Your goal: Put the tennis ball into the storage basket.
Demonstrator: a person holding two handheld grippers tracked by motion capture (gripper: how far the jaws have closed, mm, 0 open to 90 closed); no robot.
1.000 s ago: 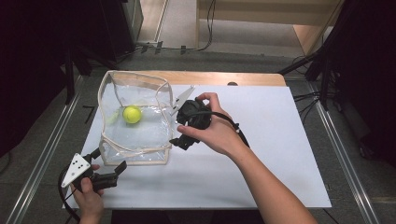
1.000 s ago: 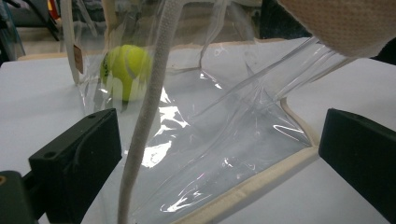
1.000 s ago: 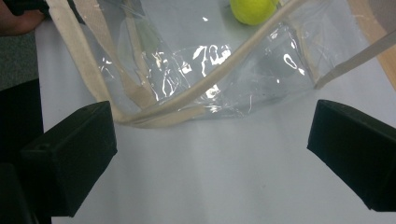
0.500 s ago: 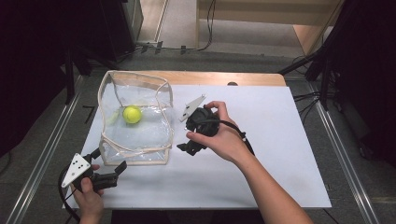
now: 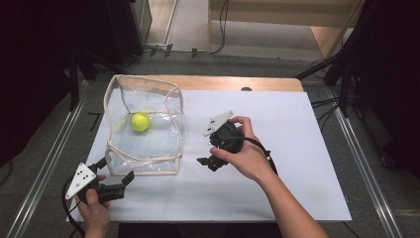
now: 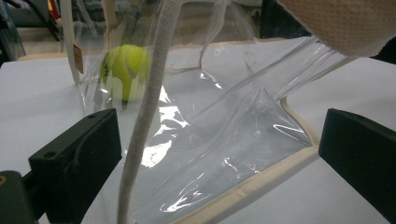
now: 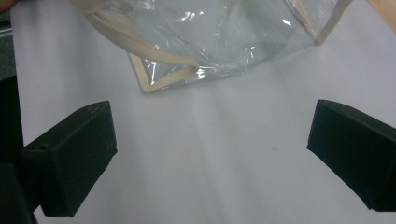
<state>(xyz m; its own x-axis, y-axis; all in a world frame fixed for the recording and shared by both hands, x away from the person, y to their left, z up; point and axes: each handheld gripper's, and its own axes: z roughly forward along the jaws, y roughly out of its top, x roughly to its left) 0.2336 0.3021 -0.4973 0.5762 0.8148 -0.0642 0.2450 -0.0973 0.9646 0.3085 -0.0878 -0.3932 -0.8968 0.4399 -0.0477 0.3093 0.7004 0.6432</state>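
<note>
A clear plastic bag [image 5: 143,148] with cream trim stands open on the left of the white table [image 5: 297,163]. A yellow tennis ball [image 5: 140,121] lies inside it. My left gripper [image 5: 115,170] sits at the bag's near left corner, jaws wide open; in the left gripper view the bag [image 6: 224,140] lies between the jaws and the ball [image 6: 125,72] shows through the plastic. My right gripper [image 5: 205,151], held in a hand, is open a short way right of the bag. In the right gripper view the bag's corner [image 7: 187,60] lies beyond the open jaws.
A wooden strip [image 5: 237,83] runs along the table's far edge. Metal rails [image 5: 361,163] flank both sides of the table. Bare white surface stretches to the right of my right hand.
My right gripper has drawn back to the right, away from the bag's right wall. The left gripper, the bag and the ball have stayed put.
</note>
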